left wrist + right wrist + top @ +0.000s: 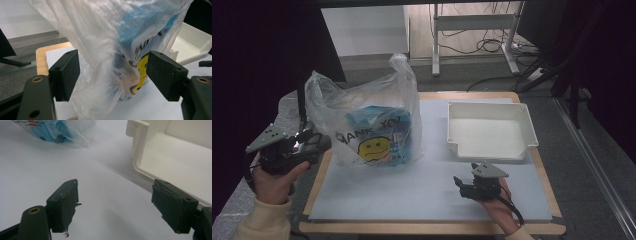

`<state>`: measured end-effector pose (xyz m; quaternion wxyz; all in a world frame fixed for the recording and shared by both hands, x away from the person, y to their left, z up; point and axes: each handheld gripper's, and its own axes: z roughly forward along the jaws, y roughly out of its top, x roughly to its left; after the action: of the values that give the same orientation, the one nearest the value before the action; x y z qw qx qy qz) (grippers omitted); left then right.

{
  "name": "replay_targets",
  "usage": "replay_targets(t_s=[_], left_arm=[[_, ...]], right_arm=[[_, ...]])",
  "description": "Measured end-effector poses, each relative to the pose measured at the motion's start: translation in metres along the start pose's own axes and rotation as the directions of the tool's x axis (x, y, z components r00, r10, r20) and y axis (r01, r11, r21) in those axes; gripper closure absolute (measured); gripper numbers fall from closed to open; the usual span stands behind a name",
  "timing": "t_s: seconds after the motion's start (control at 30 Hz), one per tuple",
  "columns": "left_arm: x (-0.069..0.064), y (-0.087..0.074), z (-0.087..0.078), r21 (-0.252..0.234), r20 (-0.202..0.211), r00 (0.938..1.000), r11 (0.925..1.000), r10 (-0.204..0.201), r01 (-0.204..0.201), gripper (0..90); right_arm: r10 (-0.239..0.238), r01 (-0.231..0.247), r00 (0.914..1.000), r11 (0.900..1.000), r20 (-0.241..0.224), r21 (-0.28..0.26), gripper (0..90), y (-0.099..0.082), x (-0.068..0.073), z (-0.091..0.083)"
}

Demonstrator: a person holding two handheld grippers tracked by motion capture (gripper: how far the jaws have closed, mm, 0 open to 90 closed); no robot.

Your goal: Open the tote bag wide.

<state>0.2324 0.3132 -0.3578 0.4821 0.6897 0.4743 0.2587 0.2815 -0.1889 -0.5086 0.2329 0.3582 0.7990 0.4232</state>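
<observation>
My left gripper (314,141) sits at the table's left edge, jaws pointed right at the plastic bag (372,120). In the left gripper view the bag (112,50) bulges in between the two jaws, which stand wide apart; the film lies close to both pads but I can't see either one pressing on it, so wide open w/ the bag in the gap, nothing gripped. My right gripper (458,184) rests low on the white mat (412,195), near the front edge, well apart from the bag and just in front of the white tray (492,130). Right gripper view: jaws wide open, bare mat between them, tray wall (140,157) up-right, bag corner (57,132) top-left.

Bag: thin clear crinkled plastic, stands upright on the mat's left half, handles poking up at top. Printed w/ dark "THANK YOU" lettering and a yellow smiley face. Blue packaging shows through inside; can't tell what the items are. Bag is near the tray, not touching.
</observation>
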Motion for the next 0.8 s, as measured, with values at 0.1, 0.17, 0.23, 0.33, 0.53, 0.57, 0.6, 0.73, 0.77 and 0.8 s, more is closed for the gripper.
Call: replay_targets(t_s=[0.1,0.17,0.23,0.33,0.53,0.57,0.6,0.73,0.77,0.8], left_arm=[[0.004,0.011,0.006,0.010,0.015,0.9999,0.9999,-0.003,0.003,24.8],[0.007,0.016,0.011,0.016,0.023,0.9997,0.9999,-0.005,0.005,23.5],[0.008,0.019,0.015,0.020,0.037,0.9993,0.9998,-0.005,0.004,22.6],[0.009,0.024,0.024,0.020,0.058,0.9983,0.9998,0.000,-0.002,22.3],[0.009,0.028,0.037,0.046,0.037,0.9990,0.9986,0.024,-0.026,33.4],[0.009,0.027,0.037,0.044,0.034,0.9991,0.9986,0.027,-0.028,39.5],[0.009,0.027,0.038,0.046,0.033,0.9990,0.9984,0.031,-0.032,39.5],[0.010,0.026,0.037,0.038,0.036,0.9986,0.9984,0.040,-0.042,59.1],[0.010,0.026,0.037,0.036,0.040,0.9983,0.9983,0.044,-0.045,59.1],[0.010,0.026,0.037,0.035,0.044,0.9979,0.9982,0.048,-0.049,63.7]], right_arm=[[0.001,-0.001,1.0000,1.0000,0.004,0.005,21.6,0.000,0.000,0.001],[0.004,-0.004,1.0000,0.9999,0.002,0.009,21.6,0.000,0.000,0.001],[0.001,-0.001,1.0000,1.0000,0.003,0.009,21.6,0.000,0.000,0.001],[-0.007,0.007,0.9999,0.9999,0.011,0.010,21.6,0.000,0.000,0.001],[-0.009,0.008,0.9998,0.9998,0.017,0.018,21.6,-0.001,-0.002,0.002],[-0.009,0.009,0.9998,0.9998,0.018,0.019,21.6,-0.001,-0.002,0.001],[-0.009,0.009,0.9998,0.9998,0.018,0.019,21.6,-0.001,-0.002,0.001],[-0.014,0.013,0.9997,0.9996,0.020,0.023,21.6,-0.002,-0.001,0.003],[-0.014,0.013,0.9997,0.9996,0.020,0.023,21.6,-0.002,-0.001,0.003],[-0.015,0.015,0.9997,0.9996,0.021,0.026,21.6,-0.002,-0.001,0.003]])
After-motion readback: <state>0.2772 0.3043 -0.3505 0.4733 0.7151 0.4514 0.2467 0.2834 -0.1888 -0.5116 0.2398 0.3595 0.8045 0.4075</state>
